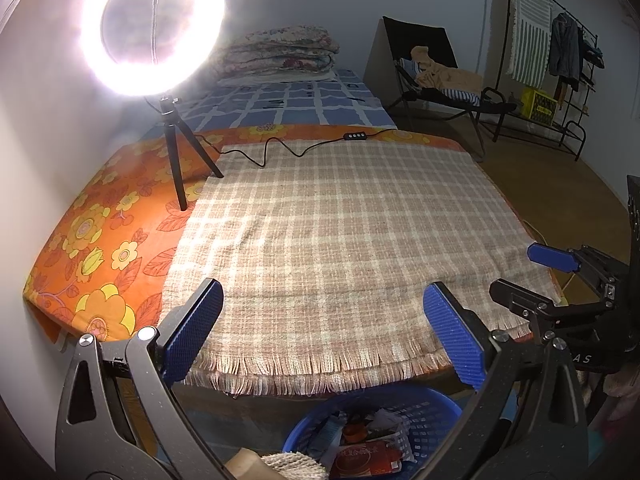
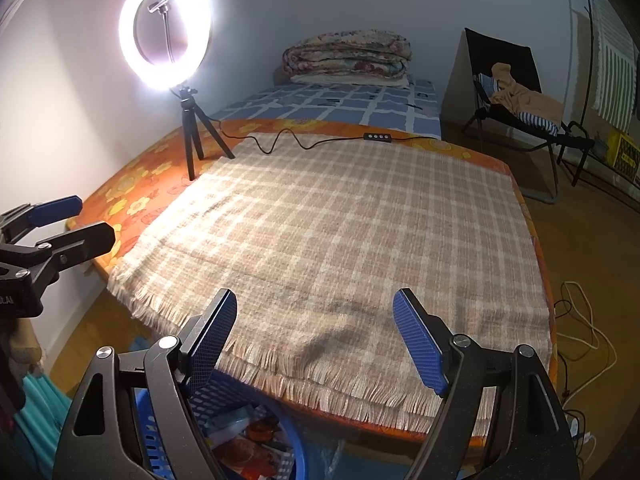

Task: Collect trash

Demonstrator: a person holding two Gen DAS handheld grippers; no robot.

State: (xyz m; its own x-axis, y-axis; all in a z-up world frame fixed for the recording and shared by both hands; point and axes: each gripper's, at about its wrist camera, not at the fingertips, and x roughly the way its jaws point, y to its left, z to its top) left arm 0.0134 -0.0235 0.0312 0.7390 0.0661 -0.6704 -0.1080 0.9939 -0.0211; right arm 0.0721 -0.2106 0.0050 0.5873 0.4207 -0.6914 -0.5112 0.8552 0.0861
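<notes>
Both claws, left [image 1: 322,334] and right [image 2: 314,340], gape wide and hold nothing. Trash [image 1: 360,440] sits in the basket [image 1: 436,408] just below them; the blanket [image 1: 340,220] ahead looks clear. Scan its edges before stopping.

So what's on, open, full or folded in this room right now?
Ring light: switched on, standing on its tripod on the bed.
Left gripper: open, holding nothing.
Right gripper: open, holding nothing.
Blue basket: on the floor by the bed, holding wrappers and scraps.
Plaid blanket: spread flat, nothing lying on it.
Floral quilt: folded at the far end.
Black chair: clothes heaped on it.
</notes>
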